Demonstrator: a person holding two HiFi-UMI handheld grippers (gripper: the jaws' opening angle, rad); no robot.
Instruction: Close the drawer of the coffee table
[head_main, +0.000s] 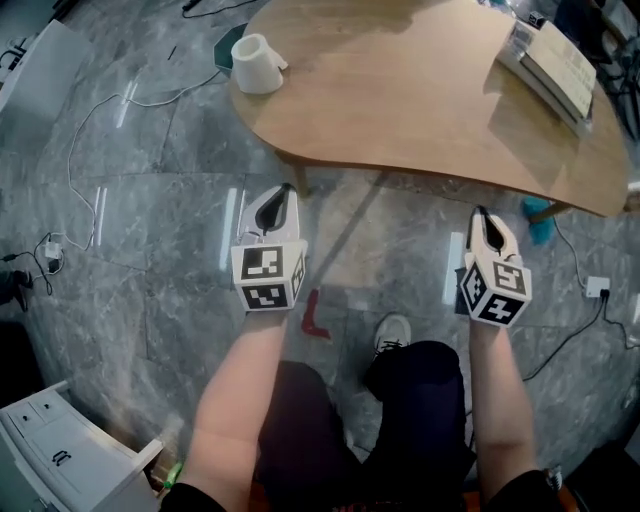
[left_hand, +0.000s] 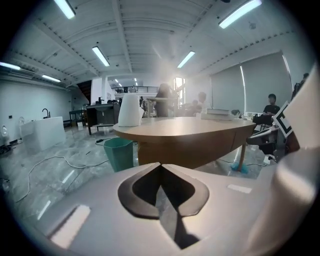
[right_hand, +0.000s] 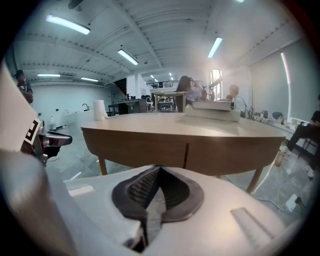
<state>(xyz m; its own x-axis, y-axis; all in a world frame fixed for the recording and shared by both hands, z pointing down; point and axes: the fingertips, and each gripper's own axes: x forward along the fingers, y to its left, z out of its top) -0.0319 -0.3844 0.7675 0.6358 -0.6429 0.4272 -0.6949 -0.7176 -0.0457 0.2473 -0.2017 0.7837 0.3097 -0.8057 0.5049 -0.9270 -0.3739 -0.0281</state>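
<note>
The wooden coffee table (head_main: 420, 90) lies ahead of me, its front edge just beyond both grippers. In the right gripper view its front apron (right_hand: 150, 150) shows a vertical seam (right_hand: 186, 155), and the drawer front sits flush with the apron. The left gripper view shows the apron (left_hand: 200, 145) from the left end. My left gripper (head_main: 287, 190) is shut with nothing between its tips, a short way in front of the table's left part. My right gripper (head_main: 481, 213) is also shut and empty, below the table's right part. Neither touches the table.
On the table stand a white roll (head_main: 257, 63) at the left end and a stack of books (head_main: 555, 62) at the right. A teal bin (left_hand: 120, 152) stands beside the table. Cables, a red object (head_main: 314, 315) and a white cabinet (head_main: 60, 460) are on the floor.
</note>
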